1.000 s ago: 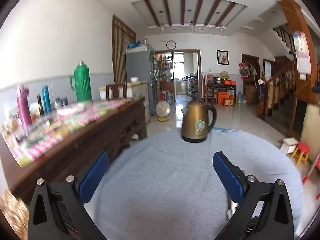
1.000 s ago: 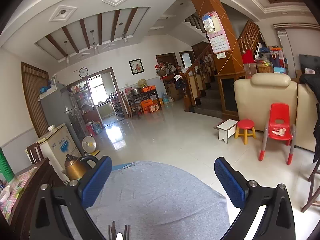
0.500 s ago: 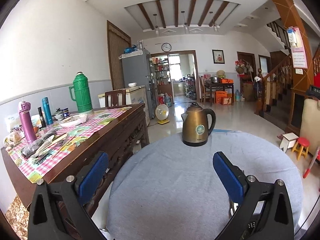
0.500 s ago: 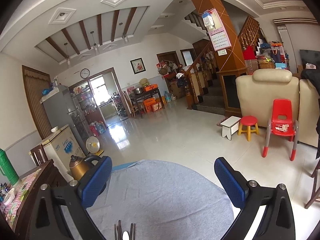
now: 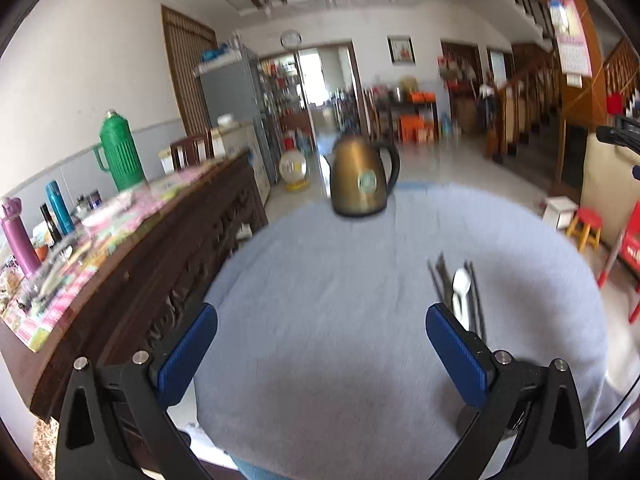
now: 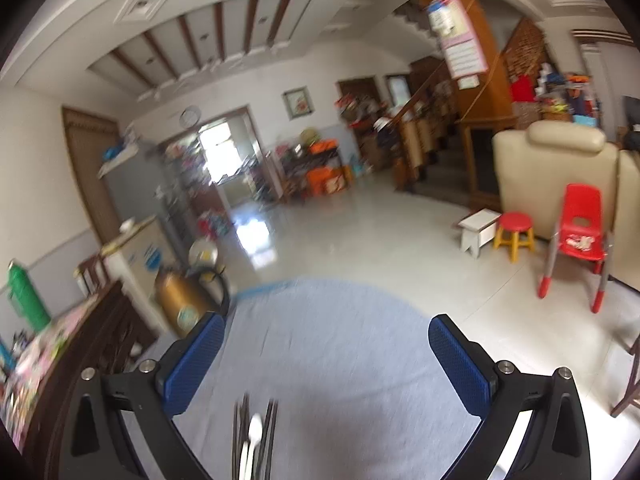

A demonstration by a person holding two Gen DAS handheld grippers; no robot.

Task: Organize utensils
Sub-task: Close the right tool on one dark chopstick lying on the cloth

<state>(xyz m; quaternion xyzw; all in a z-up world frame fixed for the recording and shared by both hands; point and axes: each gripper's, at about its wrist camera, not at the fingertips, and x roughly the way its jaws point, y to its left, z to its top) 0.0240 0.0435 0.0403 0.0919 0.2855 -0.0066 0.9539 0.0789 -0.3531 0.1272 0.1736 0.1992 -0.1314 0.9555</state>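
- Plainly, both claws are spread wide with nothing between their blue pads: the left claw hangs over the middle of the round worktop, and the right claw hangs over its near part.
- The things to sort lie in one tight bundle on the cloth: a white spoon among dark chopsticks, just ahead of the left claw's right pad. The right camera catches them at its bottom edge, spoon and chopsticks below and between the pads.
- Risk one: the pieces lie touching and roughly parallel, so a pinch aimed at the spoon could well drag a chopstick along or scatter the rest.
- Risk two: the chopsticks are thin and lie flat (and look smooth), so pads may slide over them or bunch up the soft grey cloth instead.
- Risk three: both views are smeared, which hints at quick motion; a fast drop could miss the narrow bundle.
- A brass-coloured kettle with a black handle stands at the far rim, well apart from the bundle, though a wide sweep could knock it.
- Textures: pads finely ribbed, cloth matte and slightly fuzzy, kettle glossy, spoon pale and rounded.
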